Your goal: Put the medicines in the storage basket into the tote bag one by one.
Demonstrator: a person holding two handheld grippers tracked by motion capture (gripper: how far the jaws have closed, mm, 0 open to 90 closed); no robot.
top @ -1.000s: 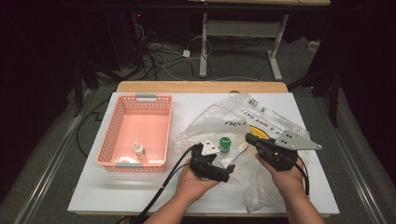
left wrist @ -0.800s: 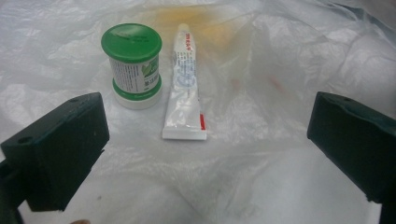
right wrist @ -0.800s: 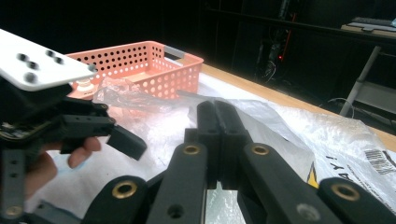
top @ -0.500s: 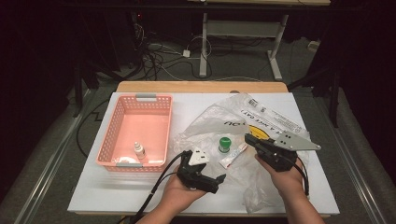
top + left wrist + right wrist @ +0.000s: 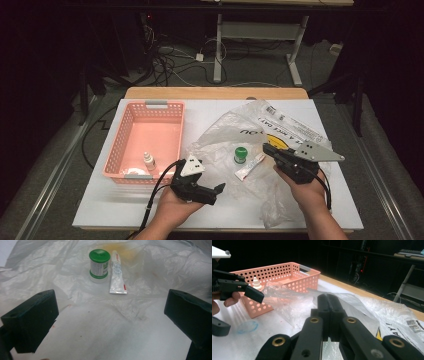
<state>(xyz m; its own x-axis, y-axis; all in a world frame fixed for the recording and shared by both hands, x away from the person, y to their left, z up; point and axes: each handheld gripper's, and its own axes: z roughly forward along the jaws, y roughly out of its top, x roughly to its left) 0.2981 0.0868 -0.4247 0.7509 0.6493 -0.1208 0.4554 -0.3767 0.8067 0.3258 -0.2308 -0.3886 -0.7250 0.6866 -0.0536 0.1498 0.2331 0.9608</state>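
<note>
A clear plastic bag (image 5: pixel 235 135) lies spread over the table's middle and right. On it stand a small green-capped bottle (image 5: pixel 241 153) (image 5: pixel 99 265) and, beside it, a white tube (image 5: pixel 250 166) (image 5: pixel 117 275). My left gripper (image 5: pixel 216 194) (image 5: pixel 110 315) is open and holds nothing, near the front edge, pointing at those two from a short way off. My right gripper (image 5: pixel 266 148) (image 5: pixel 328 301) is shut. The bag's film (image 5: pixel 294 302) rises like a tent to its tips, so it looks pinched there. The open left gripper (image 5: pixel 243 312) also shows in the right gripper view.
A pink perforated basket (image 5: pixel 120 150) (image 5: pixel 309 275) stands at the left. Inside it are a small white dropper bottle (image 5: pixel 149 160) (image 5: pixel 257 283) and a pale flat piece (image 5: pixel 132 171). The white table (image 5: pixel 100 210) ends in a wooden strip (image 5: pixel 215 93) at the back.
My left gripper has drawn back to the left, away from the bottle and tube and nearer the basket's front corner, still open. The right gripper has stayed put.
</note>
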